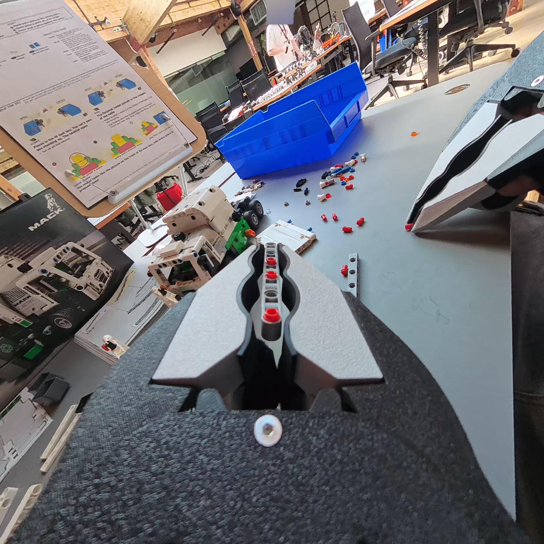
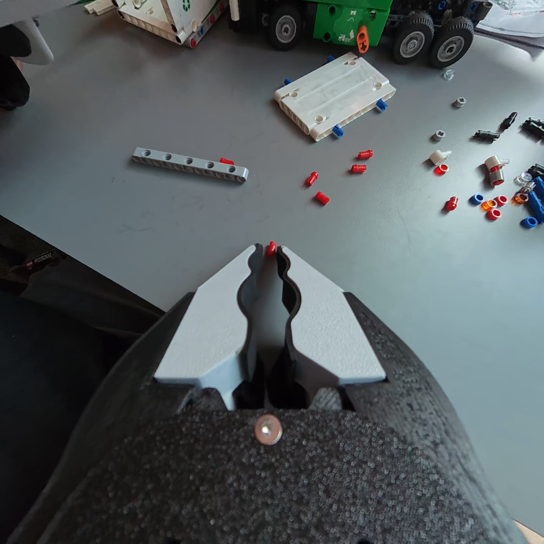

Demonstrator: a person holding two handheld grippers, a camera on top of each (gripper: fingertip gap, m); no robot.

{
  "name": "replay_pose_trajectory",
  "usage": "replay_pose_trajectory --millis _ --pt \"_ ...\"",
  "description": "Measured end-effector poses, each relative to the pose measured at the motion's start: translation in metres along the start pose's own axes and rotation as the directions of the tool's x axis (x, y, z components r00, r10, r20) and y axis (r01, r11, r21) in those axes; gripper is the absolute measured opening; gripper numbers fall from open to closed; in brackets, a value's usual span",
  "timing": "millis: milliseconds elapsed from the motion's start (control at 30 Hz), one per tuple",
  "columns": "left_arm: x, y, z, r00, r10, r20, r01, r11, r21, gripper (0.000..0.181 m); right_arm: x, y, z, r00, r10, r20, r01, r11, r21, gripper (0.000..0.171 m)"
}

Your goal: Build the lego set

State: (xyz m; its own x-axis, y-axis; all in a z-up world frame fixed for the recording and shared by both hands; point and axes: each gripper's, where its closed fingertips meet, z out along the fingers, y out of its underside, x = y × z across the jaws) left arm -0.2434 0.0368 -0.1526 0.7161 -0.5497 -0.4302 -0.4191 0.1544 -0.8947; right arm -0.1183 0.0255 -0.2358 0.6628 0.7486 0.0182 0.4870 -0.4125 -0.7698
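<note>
Far ahead of the left gripper (image 1: 269,250) sits a blue bin (image 1: 294,129) on the grey table (image 1: 412,294). Nearer, ahead and to its left, stands the white and green lego truck (image 1: 203,235). The left gripper is level and clamped on a grey holed beam (image 1: 270,290) with three red pins. The right gripper (image 2: 269,250) tips down to the table, pinching one red pin (image 2: 271,248) at its tips. Another grey beam (image 2: 190,164) lies ahead to its left.
</note>
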Motion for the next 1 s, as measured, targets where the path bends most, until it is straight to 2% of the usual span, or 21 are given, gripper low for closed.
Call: replay_pose_trajectory --millis 33,433,567,633,667,700,767,800,867,1000 --pt "0.0 0.0 0.0 1.0 0.001 -0.001 -0.001 1.0 -0.001 0.005 0.001 0.0 -0.001 1.0 -0.004 -0.005 0.004 1.0 -0.002 0.01" --pt "0.002 0.0 0.001 1.0 0.006 -0.009 -0.006 1.0 -0.003 0.005 -0.002 0.0 0.0 1.0 -0.002 -0.001 0.002 1.0 0.002 0.006" --pt "0.005 0.001 0.001 1.0 0.022 -0.022 -0.022 1.0 -0.01 0.005 -0.003 0.0 0.0 0.998 -0.059 0.004 0.059 0.998 -0.008 0.004" --pt "0.007 0.001 0.002 0.999 0.044 -0.02 -0.044 0.999 -0.009 0.005 -0.011 -0.017 -0.006 0.991 -0.11 0.08 0.108 0.994 0.036 0.003" --pt "0.009 0.0 0.002 0.998 0.061 -0.021 -0.061 0.998 0.0 0.005 -0.021 -0.037 -0.013 0.977 -0.138 0.162 0.125 0.988 0.087 0.003" --pt "0.012 -0.002 0.001 0.996 0.082 -0.025 -0.081 0.997 0.011 0.005 -0.035 -0.057 -0.023 0.942 -0.211 0.262 0.178 0.973 0.145 0.003" --pt "0.018 -0.005 0.002 0.991 0.135 -0.021 -0.134 0.991 0.024 0.005 -0.035 -0.089 -0.029 0.889 -0.363 0.277 0.328 0.93 0.167 0.003" --pt "0.02 -0.005 0.002 0.986 0.165 -0.014 -0.164 0.986 0.025 0.005 -0.043 -0.097 -0.028 0.844 -0.416 0.338 0.382 0.909 0.164 0.003" --pt "0.019 -0.007 0.002 0.973 0.228 0.023 -0.228 0.973 0.024 0.005 -0.068 -0.1 -0.025 0.752 -0.352 0.558 0.372 0.924 0.082 0.003" --pt "0.023 -0.004 0.004 0.923 0.377 0.08 -0.377 0.926 -0.02 0.005 -0.073 -0.111 0.001 0.759 -0.259 0.597 0.324 0.946 -0.003 0.003"
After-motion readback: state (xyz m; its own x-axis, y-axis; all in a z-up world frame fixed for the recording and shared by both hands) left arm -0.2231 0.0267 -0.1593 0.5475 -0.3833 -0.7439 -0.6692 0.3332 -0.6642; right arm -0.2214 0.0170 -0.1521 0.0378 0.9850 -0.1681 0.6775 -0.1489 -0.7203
